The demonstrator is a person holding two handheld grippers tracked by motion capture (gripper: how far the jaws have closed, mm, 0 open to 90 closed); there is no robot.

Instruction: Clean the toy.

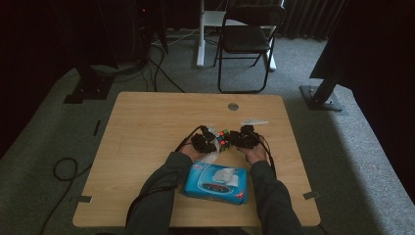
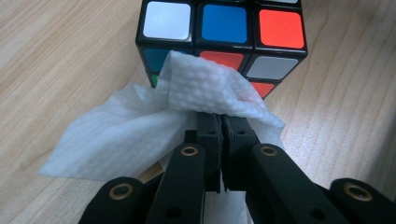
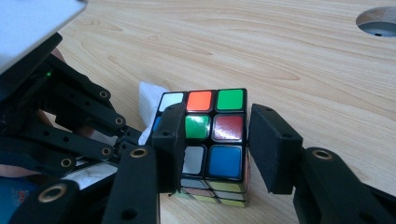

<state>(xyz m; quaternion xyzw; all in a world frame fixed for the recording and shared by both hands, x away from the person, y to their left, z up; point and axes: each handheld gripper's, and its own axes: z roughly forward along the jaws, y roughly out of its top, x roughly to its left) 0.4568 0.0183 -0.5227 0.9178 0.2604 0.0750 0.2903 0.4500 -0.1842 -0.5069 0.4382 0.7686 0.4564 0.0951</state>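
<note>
A wooden counter (image 1: 147, 127) is seen in the high view, with a round grommet hole (image 1: 233, 106) set beyond the Rubik's cube (image 1: 224, 139), which stands near the counter's middle. A black folding chair (image 1: 247, 39) stands on the carpet far behind the cube. A blue pack of wet wipes (image 1: 216, 183) lies on the counter on the person's side of the cube, between the two forearms; printing is carried on its face, but no word of it can be read. A small white scrap (image 1: 253, 121) lies just beyond the cube.

The cube is flanked by both tools. The left gripper (image 1: 204, 142) is held just left of the cube, and in the left gripper view its jaws are pressed together on a white wipe (image 2: 159, 126), whose folded edge is laid against the cube's near face (image 2: 224, 42), over the blue, red and green stickers. The right gripper (image 1: 246, 138) is held just right of the cube; in the right gripper view its jaws are set on either side of the cube (image 3: 212, 140), the left pad lying against it, while a narrow gap is seen at the right pad, so no firm pinch is shown. That view alone shows the cube's top face of white, orange and green stickers and its glossy reflections. No brand mark can be read on the cube.
</note>
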